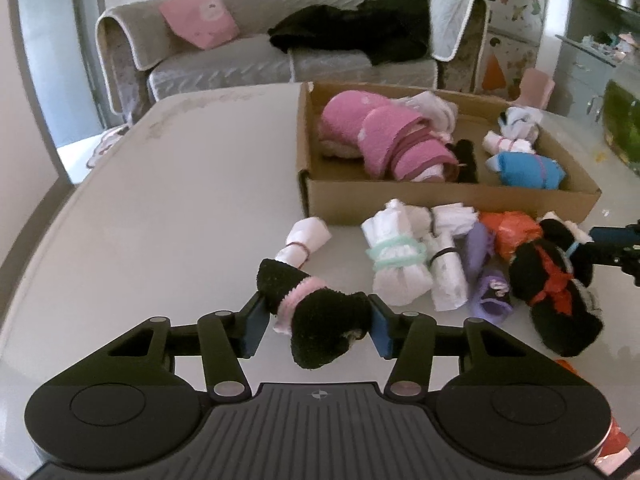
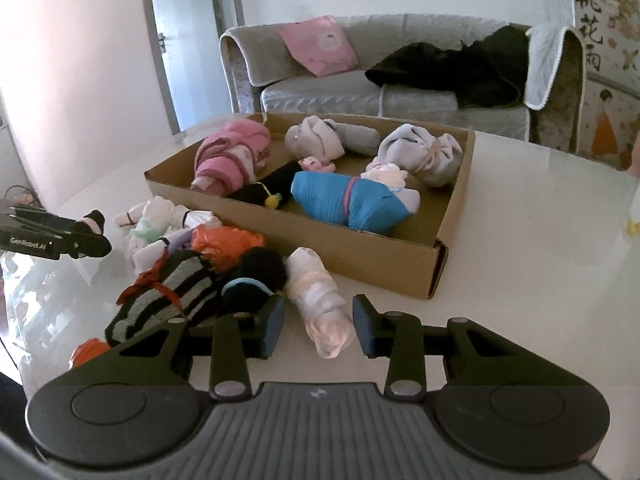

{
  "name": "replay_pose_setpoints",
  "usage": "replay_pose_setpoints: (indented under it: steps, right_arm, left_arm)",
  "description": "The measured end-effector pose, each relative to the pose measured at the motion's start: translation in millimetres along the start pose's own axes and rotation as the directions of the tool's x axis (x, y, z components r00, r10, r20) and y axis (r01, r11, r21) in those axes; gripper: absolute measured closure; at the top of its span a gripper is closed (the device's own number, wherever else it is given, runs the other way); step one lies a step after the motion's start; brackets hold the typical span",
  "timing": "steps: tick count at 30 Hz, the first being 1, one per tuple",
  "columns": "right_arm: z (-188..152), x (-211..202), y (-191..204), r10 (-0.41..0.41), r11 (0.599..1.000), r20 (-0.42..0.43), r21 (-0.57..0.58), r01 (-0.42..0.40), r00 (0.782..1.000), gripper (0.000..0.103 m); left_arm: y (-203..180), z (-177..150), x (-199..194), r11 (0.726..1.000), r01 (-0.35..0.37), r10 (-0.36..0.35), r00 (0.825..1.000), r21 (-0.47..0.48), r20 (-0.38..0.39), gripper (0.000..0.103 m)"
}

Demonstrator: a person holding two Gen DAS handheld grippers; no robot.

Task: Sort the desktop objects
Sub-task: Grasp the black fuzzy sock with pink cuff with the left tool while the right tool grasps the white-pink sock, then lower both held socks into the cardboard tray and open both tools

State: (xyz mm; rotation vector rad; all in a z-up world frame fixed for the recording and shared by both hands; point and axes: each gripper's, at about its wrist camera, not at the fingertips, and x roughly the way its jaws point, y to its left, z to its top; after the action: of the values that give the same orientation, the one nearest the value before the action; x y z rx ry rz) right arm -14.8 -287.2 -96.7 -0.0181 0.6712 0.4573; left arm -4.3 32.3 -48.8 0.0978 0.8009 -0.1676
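My left gripper (image 1: 316, 322) is shut on a black sock roll with a pink band (image 1: 316, 312) and holds it just above the white table. It also shows in the right wrist view (image 2: 90, 232). My right gripper (image 2: 318, 326) is open, its fingers either side of a pale pink-white sock roll (image 2: 320, 300) lying on the table. A cardboard box (image 1: 440, 204) holds several sock rolls: pink (image 1: 384, 140), blue (image 2: 348, 200), grey (image 2: 424, 152). A pile of loose rolls lies in front of the box: white with a mint band (image 1: 396, 264), purple (image 1: 488, 284), orange (image 2: 224, 244), black-striped with red tie (image 2: 168, 300).
A white glossy table (image 1: 180, 184) carries everything. A grey sofa (image 1: 256, 56) with a pink cushion and black clothing stands behind it. The right gripper's tip enters the left wrist view at the right edge (image 1: 616, 248).
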Motion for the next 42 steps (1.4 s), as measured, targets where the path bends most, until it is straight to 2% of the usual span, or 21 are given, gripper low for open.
replay_pose_setpoints:
  steps: [4,8,10,12,16,17,23,28,34,42]
  right_arm:
    - [-1.8,5.3,-4.8,-0.030,1.000,0.007,0.000,0.030,1.000,0.062]
    - [-0.1,14.9,-6.5,-0.016,1.000,-0.018,0.014,0.016,1.000,0.063]
    - [-1.0,20.7,-1.7,-0.010,1.000,-0.027,-0.008,0.010,1.000,0.062]
    - [-1.0,23.5,5.9,-0.042,0.997,-0.024,-0.061,0.040,0.999,0.062]
    - [0.8,23.3,10.4,-0.031,0.997,-0.024,-0.069,0.030,0.999,0.082]
    - [0.2,21.7,11.9,-0.020,0.998,-0.028,-0.068,0.018,0.999,0.085]
    - [-3.0,13.2,11.3,0.006,0.999,-0.011,-0.049,-0.006,1.000,0.087]
    - [7.9,-12.5,12.6,0.029,0.999,0.074,-0.041,-0.026,0.997,0.087]
    - [24.8,-39.2,4.2,0.038,0.999,0.183,-0.013,-0.037,0.982,0.087]
    - [57.7,-45.6,-21.2,0.005,0.998,0.285,0.054,-0.021,0.958,0.087]
  left_arm:
    - [-6.0,1.3,1.0,1.000,0.002,-0.002,1.000,0.017,-0.001,0.044]
    - [-8.1,2.8,3.1,1.000,0.010,-0.010,1.000,0.013,-0.007,0.044]
    - [-8.1,3.2,3.4,1.000,0.013,-0.013,1.000,0.011,-0.009,0.044]
    - [-9.2,3.0,3.5,1.000,0.012,-0.011,1.000,0.012,-0.010,0.044]
    - [-9.1,2.8,0.7,1.000,0.019,-0.019,1.000,0.010,-0.002,0.044]
    - [-9.3,3.0,-0.6,1.000,0.023,-0.023,1.000,0.010,0.004,0.044]
    - [-11.0,5.9,-13.0,0.998,0.061,-0.062,0.997,0.015,0.056,0.044]
    - [-8.1,11.6,-24.7,0.997,0.080,-0.080,0.991,0.002,0.106,0.044]
    - [-12.0,27.8,-39.1,0.996,0.090,-0.089,0.980,0.005,0.175,0.044]
    - [-40.1,79.6,-40.4,0.988,0.143,-0.153,0.963,0.062,0.223,0.044]
